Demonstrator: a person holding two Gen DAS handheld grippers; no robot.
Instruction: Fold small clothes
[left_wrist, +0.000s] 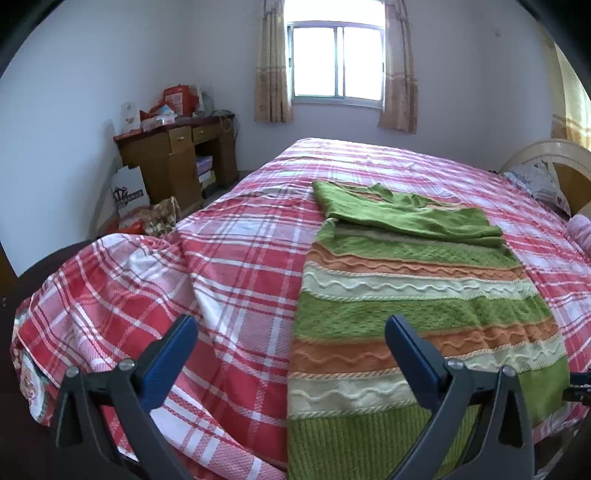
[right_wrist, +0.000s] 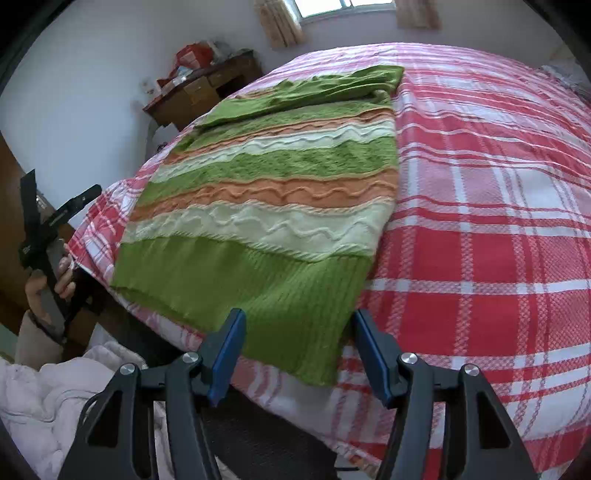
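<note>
A knitted sweater (left_wrist: 413, 314) with green, orange and cream stripes lies flat on the red plaid bed cover (left_wrist: 240, 266). Its green sleeves (left_wrist: 406, 214) are folded across the far end. My left gripper (left_wrist: 291, 325) hangs open over the sweater's left edge near the hem, with nothing between its blue pads. In the right wrist view the sweater (right_wrist: 266, 192) runs away from me, and my right gripper (right_wrist: 299, 317) stands open just above the right corner of the green ribbed hem (right_wrist: 258, 295), not touching it. A hand holds the left gripper (right_wrist: 61, 186) off the bed's left side.
Against the far left wall is a wooden desk (left_wrist: 177, 155) piled with bags and boxes, with a paper bag (left_wrist: 129, 192) on the floor beside it. A curtained window (left_wrist: 336, 62) is behind the bed. A headboard and pillow (left_wrist: 539, 181) are at right. Pale bedding (right_wrist: 55, 391) lies below the bed edge.
</note>
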